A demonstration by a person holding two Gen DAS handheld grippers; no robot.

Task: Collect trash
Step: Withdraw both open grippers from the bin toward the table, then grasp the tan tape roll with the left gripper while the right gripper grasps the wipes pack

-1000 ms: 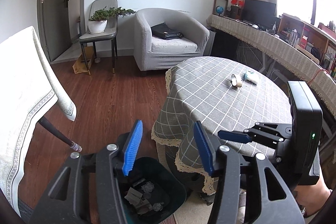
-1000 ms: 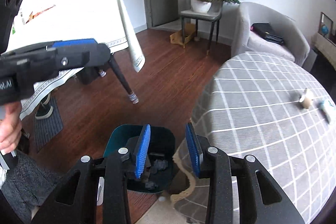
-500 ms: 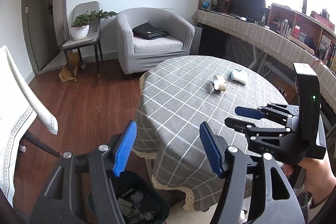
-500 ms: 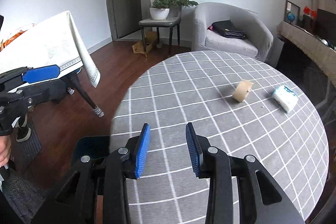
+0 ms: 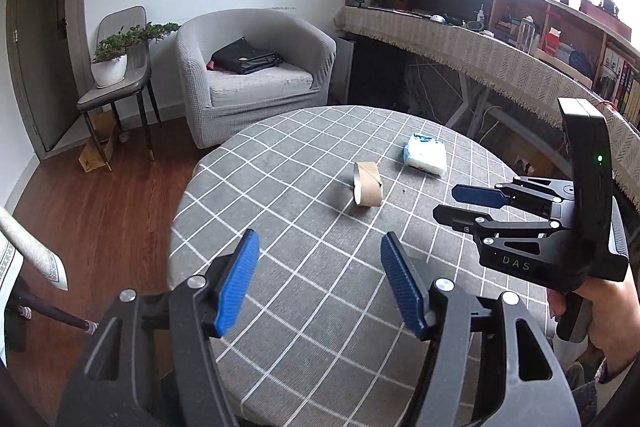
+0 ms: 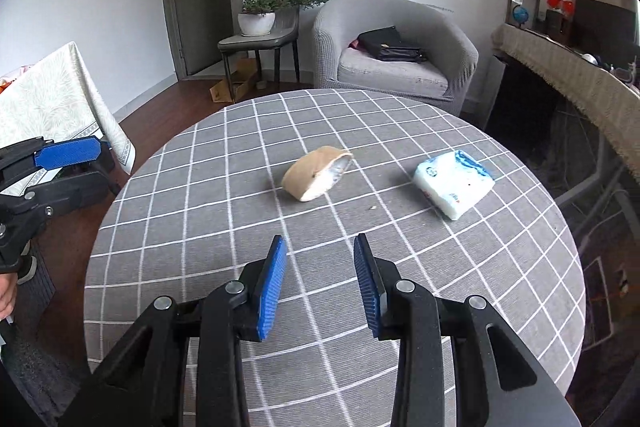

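A squashed brown paper cup [image 5: 367, 185] [image 6: 318, 178] lies on its side near the middle of the round table [image 5: 280, 187] [image 6: 200, 211] with the grey checked cloth. A white and blue tissue pack [image 5: 425, 155] [image 6: 454, 183] lies to its right. My left gripper [image 5: 320, 283] hovers over the table's near edge, open and empty, short of the cup. My right gripper [image 6: 320, 279] is open and empty too, above the cloth in front of the cup; it also shows at the right of the left wrist view [image 5: 466, 205].
A grey armchair [image 5: 256, 75] with a black bag stands behind the table. A chair with a potted plant [image 5: 116, 55] is by the door. A long cloth-covered desk [image 5: 500, 59] runs along the right. A white-clothed table [image 6: 48, 99] stands at the left.
Both grippers swung away from the dark bin on the floor and came over the round table. The bin has dropped out of view, and the cup and tissue pack look nearer. The left jaws widened.
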